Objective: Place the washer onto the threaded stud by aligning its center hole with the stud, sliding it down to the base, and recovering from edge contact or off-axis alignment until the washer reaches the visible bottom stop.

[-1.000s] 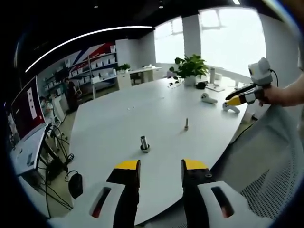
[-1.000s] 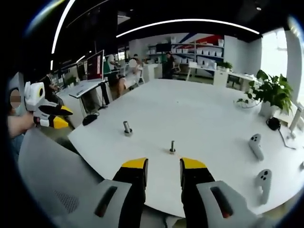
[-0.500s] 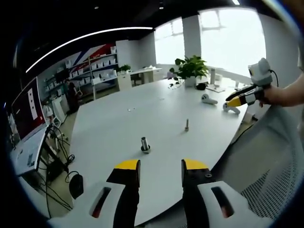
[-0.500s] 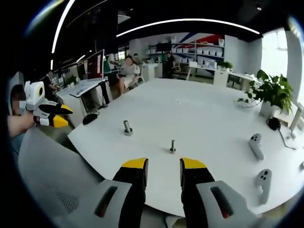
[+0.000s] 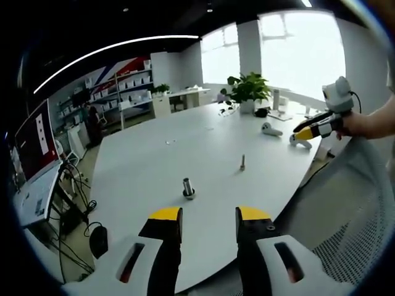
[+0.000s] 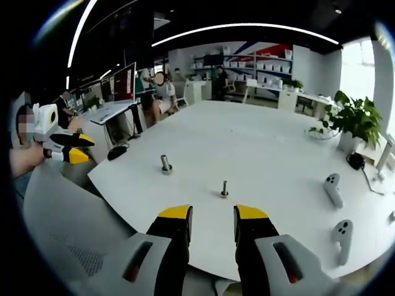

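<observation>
A smooth, matte white worktop (image 5: 154, 154) with a rounded edge carries two small upright metal pieces. In the left gripper view, a short, thick grey cylinder on a wider base (image 5: 188, 188) stands near the jaws, and a thinner threaded stud (image 5: 242, 162) stands farther off to the right, well apart from it. Whether a washer sits on either cannot be told at this size. In the right gripper view the stud (image 6: 224, 190) is nearer and the cylinder (image 6: 165, 164) farther left. Two white controllers (image 6: 332, 188) lie at the right, near a leafy potted plant (image 6: 353, 120).

The left gripper (image 5: 208, 225) has its yellow-tipped black jaws parted by a moderate gap, holding nothing. The right gripper (image 6: 212, 223) stands likewise, apart and empty, short of the worktop edge.
</observation>
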Available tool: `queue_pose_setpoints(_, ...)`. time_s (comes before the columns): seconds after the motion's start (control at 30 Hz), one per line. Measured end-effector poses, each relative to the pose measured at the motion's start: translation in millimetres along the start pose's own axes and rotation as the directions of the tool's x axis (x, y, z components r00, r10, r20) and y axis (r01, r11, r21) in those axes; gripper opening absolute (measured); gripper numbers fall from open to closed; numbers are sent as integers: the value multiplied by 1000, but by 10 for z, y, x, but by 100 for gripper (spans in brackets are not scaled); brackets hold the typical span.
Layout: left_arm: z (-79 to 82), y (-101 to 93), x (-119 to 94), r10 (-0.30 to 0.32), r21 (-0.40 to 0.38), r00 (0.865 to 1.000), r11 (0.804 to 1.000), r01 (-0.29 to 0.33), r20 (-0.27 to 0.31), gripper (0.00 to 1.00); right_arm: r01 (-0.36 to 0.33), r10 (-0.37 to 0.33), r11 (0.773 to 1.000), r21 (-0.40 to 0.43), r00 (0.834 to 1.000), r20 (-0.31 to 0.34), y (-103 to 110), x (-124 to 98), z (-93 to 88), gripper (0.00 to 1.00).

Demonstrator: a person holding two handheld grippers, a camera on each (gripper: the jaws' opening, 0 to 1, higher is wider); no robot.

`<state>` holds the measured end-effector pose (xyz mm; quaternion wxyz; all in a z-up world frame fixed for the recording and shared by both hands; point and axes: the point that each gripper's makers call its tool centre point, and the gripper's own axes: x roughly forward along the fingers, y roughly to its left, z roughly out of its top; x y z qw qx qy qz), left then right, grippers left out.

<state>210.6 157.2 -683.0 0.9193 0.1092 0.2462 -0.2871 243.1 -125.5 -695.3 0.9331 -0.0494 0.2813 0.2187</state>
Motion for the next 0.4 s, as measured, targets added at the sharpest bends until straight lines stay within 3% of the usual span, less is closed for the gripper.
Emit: queue_pose_setpoints(0.4, -4, -1, 2, 3, 4, 1000, 1000, -3, -4, 32, 0, 0, 1000, 2, 1000, 0, -5, 1, -4, 29)
